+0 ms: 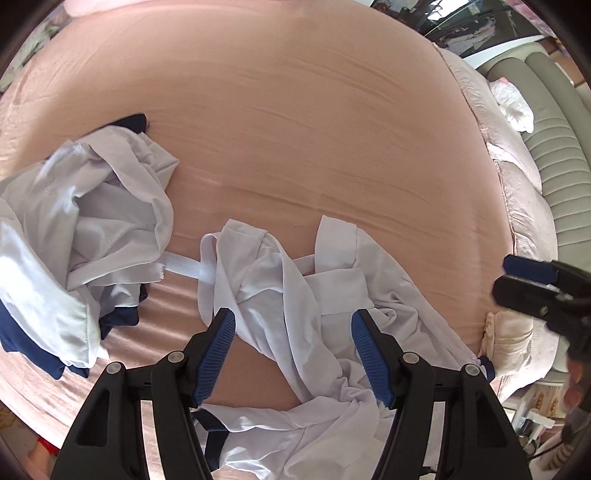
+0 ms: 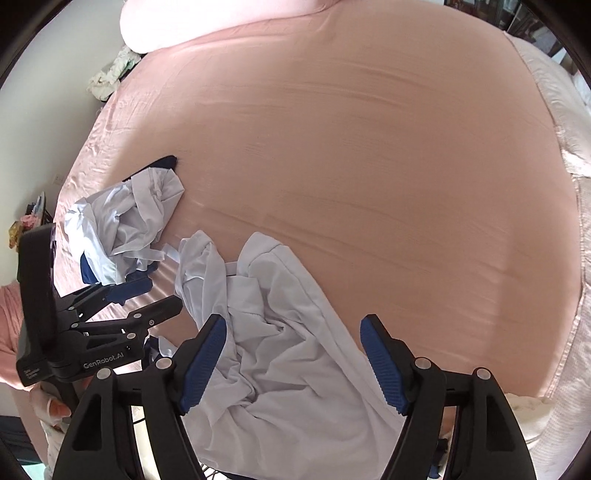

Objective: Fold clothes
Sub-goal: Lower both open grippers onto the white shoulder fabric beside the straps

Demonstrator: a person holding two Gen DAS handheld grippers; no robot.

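loosely crumpled white garment sprawls across pink bedsheet.

A wide bed is covered with a pink sheet, smooth, with only a few soft wrinkles. At the far left corner of the bed lies a pale pink pillow. Beside it, between the bed and the white wall, some crumpled light cloth is lying. Along the right edge of the bed hangs a lighter pink quilted cover. Next to this edge stands a grey-green ribbed sofa, and a small white bundle lies on it
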